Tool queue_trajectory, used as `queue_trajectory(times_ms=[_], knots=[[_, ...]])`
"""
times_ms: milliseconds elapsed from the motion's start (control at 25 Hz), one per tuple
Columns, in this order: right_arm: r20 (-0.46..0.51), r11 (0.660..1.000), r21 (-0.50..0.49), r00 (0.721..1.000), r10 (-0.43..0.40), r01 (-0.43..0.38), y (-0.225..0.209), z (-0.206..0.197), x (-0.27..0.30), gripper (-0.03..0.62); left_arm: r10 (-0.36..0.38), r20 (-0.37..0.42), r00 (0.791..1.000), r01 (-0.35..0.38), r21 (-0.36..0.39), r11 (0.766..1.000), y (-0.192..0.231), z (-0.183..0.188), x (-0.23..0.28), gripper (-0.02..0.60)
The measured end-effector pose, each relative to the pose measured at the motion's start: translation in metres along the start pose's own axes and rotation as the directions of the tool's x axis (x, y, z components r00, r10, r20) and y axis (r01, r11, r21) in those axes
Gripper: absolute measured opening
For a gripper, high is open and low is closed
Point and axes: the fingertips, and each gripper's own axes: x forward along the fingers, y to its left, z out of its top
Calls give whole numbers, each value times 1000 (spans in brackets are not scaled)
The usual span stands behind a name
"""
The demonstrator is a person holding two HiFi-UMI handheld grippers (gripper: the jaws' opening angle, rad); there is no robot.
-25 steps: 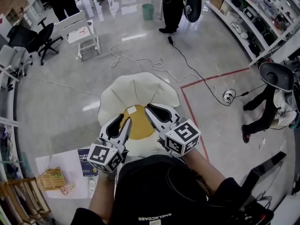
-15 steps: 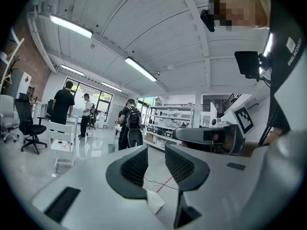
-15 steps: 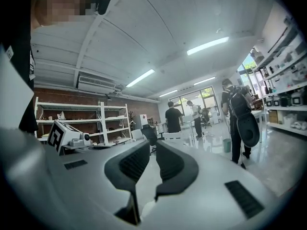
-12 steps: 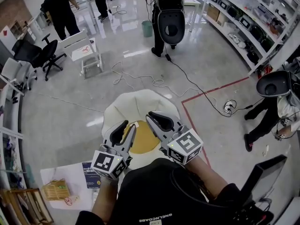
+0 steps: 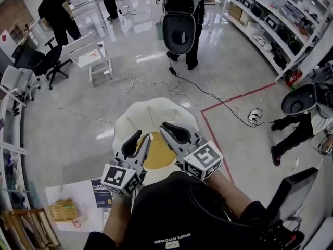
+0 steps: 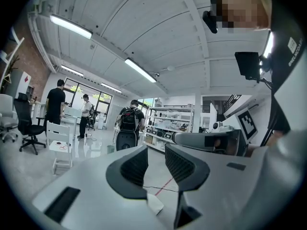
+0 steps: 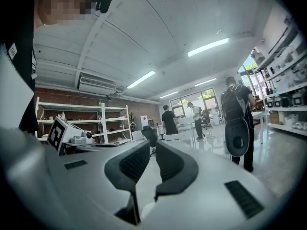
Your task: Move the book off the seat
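Note:
A cream shell-shaped seat (image 5: pixel 151 113) stands on the floor right in front of me, with a round yellow pad (image 5: pixel 158 152) on it. A dark blue book (image 5: pixel 99 186) lies flat on the white table (image 5: pixel 67 184) at the lower left, off the seat. My left gripper (image 5: pixel 142 136) hovers over the yellow pad, open, with nothing between its fingers. My right gripper (image 5: pixel 165 125) hovers beside it, shut and empty. Both point level: the left gripper view (image 6: pixel 156 150) and right gripper view (image 7: pixel 153 145) show only the room beyond the jaws.
Loose cables (image 5: pixel 156 82) and a red tape line (image 5: pixel 229 95) run across the floor behind the seat. A person with a backpack (image 5: pixel 179 20) stands farther back, a white chair (image 5: pixel 91 56) at the left, shelves (image 5: pixel 276 25) along the right. A woven basket (image 5: pixel 62 210) sits by the table.
Both grippers have lifted a little above the seat, keeping their jaws as they were. The person with the backpack has walked closer in the background.

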Motion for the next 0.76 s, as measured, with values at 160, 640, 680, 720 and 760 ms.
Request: queue_trajectory(times_ms=[160,640,680,720,760], knots=[[2,1000,20,1000,-8,8,-2,-2,2,51,9,-6,1000,-9,-6,1000,4,-4,0,117],[-14,999,30,999,-33,33,-13,-3,5,51,7,-7,1000,-7,-28,1000,10,-3,6,117],[-14,999,31,999,-34,34,-12,-4,6,51,5,-6,1000,-5,-28,1000,11,-3,5,117],[-15,999,32,999,-35,35,-12,-5,6,51,3,-4,1000,-3,-28,1000,11,-4,5,117],[-15,999,33,999,-36,37,-12,-5,7,51,0,-3,1000,-1,-29,1000,11,-4,5,117]])
